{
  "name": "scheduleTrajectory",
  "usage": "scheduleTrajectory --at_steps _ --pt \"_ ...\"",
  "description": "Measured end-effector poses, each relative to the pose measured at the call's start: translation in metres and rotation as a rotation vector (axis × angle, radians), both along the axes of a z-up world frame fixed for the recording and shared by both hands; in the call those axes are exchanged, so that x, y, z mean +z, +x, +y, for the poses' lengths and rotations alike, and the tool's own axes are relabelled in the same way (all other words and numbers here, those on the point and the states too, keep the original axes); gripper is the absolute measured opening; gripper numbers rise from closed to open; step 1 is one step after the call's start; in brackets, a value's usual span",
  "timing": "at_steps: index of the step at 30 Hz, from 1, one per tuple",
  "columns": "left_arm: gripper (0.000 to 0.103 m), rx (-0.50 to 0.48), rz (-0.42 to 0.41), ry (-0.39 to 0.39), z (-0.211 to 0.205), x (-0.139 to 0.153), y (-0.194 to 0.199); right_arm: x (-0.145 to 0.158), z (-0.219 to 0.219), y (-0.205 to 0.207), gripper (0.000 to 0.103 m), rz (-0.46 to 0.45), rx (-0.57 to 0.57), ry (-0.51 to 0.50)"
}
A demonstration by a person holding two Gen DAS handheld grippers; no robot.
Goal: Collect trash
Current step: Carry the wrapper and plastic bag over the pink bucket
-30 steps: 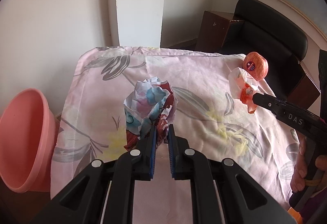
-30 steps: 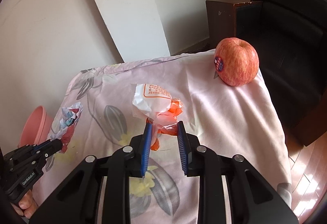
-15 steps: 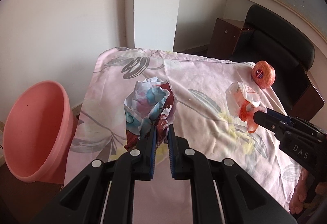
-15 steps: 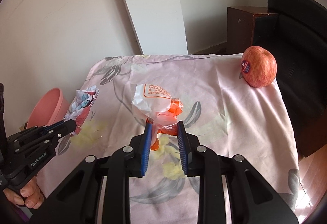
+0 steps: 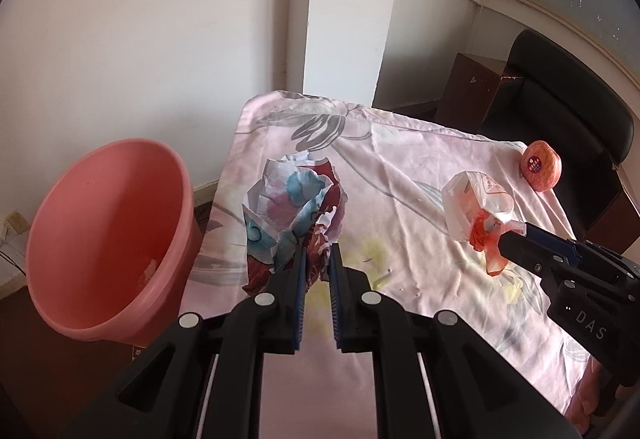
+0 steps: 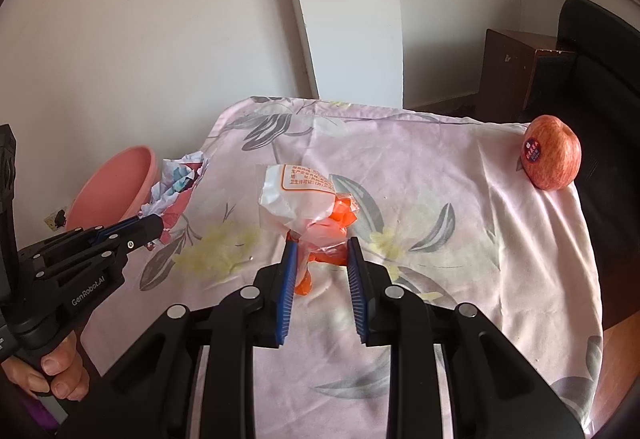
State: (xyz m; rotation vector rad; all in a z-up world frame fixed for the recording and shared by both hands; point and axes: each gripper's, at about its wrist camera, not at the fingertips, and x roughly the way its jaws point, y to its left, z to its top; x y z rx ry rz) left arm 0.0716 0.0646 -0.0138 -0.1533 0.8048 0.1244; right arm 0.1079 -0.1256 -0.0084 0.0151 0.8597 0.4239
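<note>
Over flowered tablecloth (image 5: 420,167), left claw (image 5: 317,259) grips crumpled paper (image 5: 292,199), right claw (image 6: 322,251) plastic wrapper (image 6: 300,199).

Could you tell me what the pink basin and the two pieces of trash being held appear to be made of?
Pink basin: likely plastic, smooth with a soft sheen. Crumpled wad: printed paper, showing sharp creases and torn white edges. White-and-orange bag: thin plastic film, translucent, glossy and wrinkled.

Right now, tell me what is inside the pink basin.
The pink basin looks nearly empty: only a small pale scrap near its bottom. Its near inner wall is hidden by the rim. The crumpled paper is in the left gripper, outside it.
</note>
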Motion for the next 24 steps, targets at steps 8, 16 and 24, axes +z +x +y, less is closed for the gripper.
scheduleTrajectory --at_steps 8,16,24 --pt "0.010 0.079 -0.027 0.021 0.026 0.006 -0.014 0.009 0.030 0.002 0.025 -0.020 0.060 -0.010" --pt "0.010 0.182 -0.038 0.029 0.060 0.010 -0.024 0.019 0.071 0.001 0.025 -0.049 0.153 -0.017" --pt "0.010 0.261 -0.029 0.026 0.089 0.007 -0.033 0.027 0.116 0.004 0.025 -0.052 0.243 -0.009"
